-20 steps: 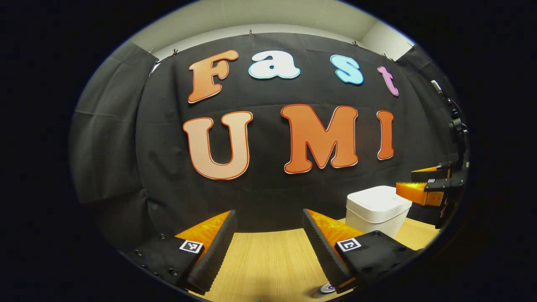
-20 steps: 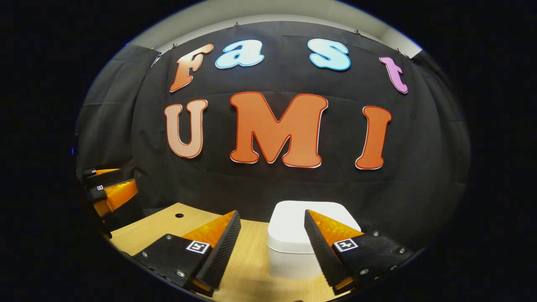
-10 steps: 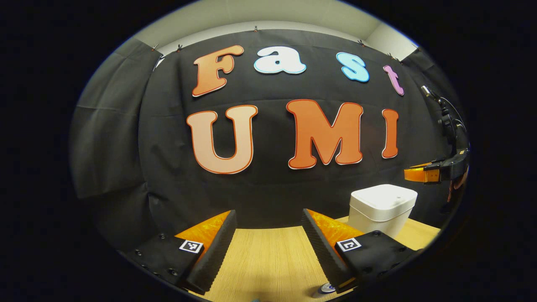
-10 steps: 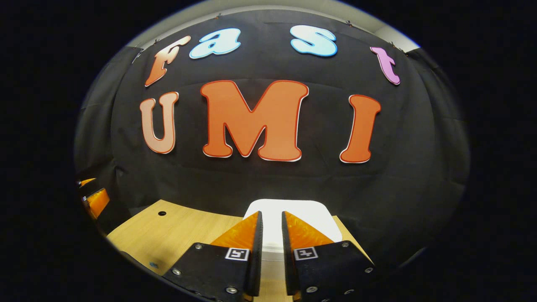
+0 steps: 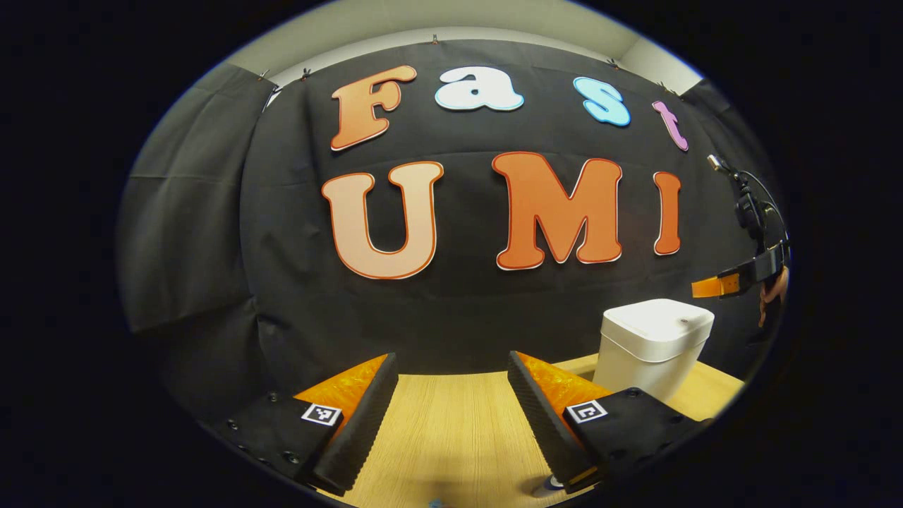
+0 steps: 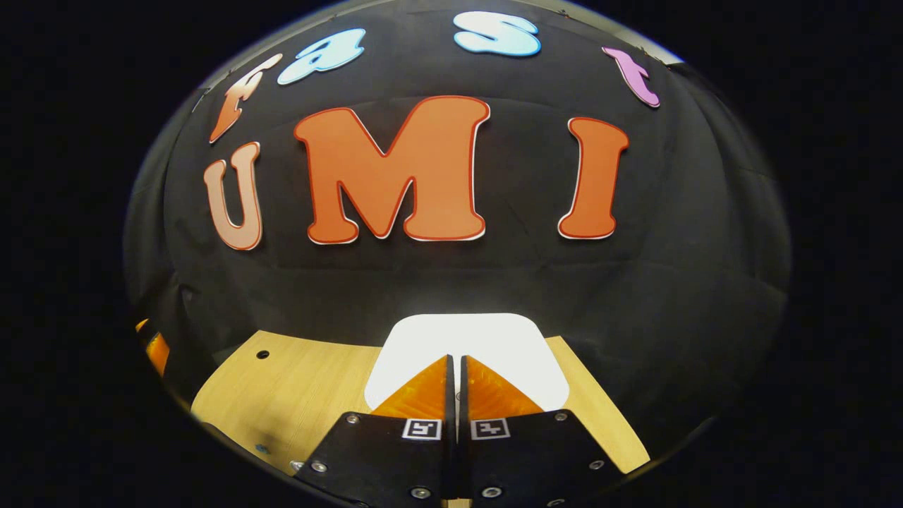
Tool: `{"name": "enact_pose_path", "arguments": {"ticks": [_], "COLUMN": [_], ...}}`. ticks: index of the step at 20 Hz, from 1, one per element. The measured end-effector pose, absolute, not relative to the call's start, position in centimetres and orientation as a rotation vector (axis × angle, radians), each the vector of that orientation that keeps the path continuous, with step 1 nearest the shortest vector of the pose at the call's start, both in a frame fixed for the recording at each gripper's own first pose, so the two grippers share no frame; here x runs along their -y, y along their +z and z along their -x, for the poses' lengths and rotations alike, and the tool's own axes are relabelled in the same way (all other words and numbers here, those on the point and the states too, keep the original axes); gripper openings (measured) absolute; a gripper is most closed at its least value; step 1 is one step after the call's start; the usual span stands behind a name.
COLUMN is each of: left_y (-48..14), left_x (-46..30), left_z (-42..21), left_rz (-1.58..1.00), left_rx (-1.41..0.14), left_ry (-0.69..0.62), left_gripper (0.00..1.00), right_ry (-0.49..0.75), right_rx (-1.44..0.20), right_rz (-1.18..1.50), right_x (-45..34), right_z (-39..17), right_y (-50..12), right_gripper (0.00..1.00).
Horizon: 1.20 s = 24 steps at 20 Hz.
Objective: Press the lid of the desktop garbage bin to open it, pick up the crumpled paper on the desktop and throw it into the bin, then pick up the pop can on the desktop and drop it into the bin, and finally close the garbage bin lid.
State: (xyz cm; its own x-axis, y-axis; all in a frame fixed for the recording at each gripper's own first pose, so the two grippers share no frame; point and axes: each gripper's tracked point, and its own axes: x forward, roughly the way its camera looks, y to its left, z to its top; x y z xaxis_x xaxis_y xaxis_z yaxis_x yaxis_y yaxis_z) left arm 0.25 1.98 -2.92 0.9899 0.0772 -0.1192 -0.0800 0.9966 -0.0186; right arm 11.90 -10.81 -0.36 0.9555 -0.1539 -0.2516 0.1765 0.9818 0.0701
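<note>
The white desktop bin (image 5: 652, 346) stands on the wooden table (image 5: 458, 430) at the right of the left gripper view, its lid down. My right gripper (image 6: 455, 358) is shut with nothing between its fingers, and its tips hover over the near part of the bin's lid (image 6: 487, 335). From the left gripper view, the right gripper (image 5: 709, 287) hangs a little above the bin with a gap below it. My left gripper (image 5: 451, 360) stands open and empty over the table. A small round silvery rim, perhaps the pop can's top (image 5: 549, 485), peeks out under its right finger.
The black cloth wall rises close behind the bin and the table's far edge. A small round hole (image 6: 262, 354) sits in the tabletop at the left of the right gripper view. A hand (image 5: 772, 296) holds the right gripper at the far right.
The right gripper's fingers have gone from wide open to shut, and it has moved forward over the bin's lid. The left gripper has barely shifted.
</note>
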Motion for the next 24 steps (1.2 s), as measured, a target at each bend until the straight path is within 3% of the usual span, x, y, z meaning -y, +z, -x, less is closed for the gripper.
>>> {"name": "enact_pose_path", "arguments": {"ticks": [15, 24], "left_y": [-4.1, -4.2], "left_x": [-3.3, -3.1], "left_z": [0.6, 0.7], "left_rz": [0.032, 0.02], "left_rx": [-0.168, -0.179], "left_ry": [0.146, 0.133], "left_gripper": [1.0, 1.0], "right_ry": [-0.123, -0.089], "right_rx": [-0.458, -0.48], "right_rz": [-0.11, -0.122], "right_x": [11.0, 10.7], "right_z": [-14.4, -13.8], "right_y": [-5.3, -5.7], "right_gripper": [0.01, 0.01]}}
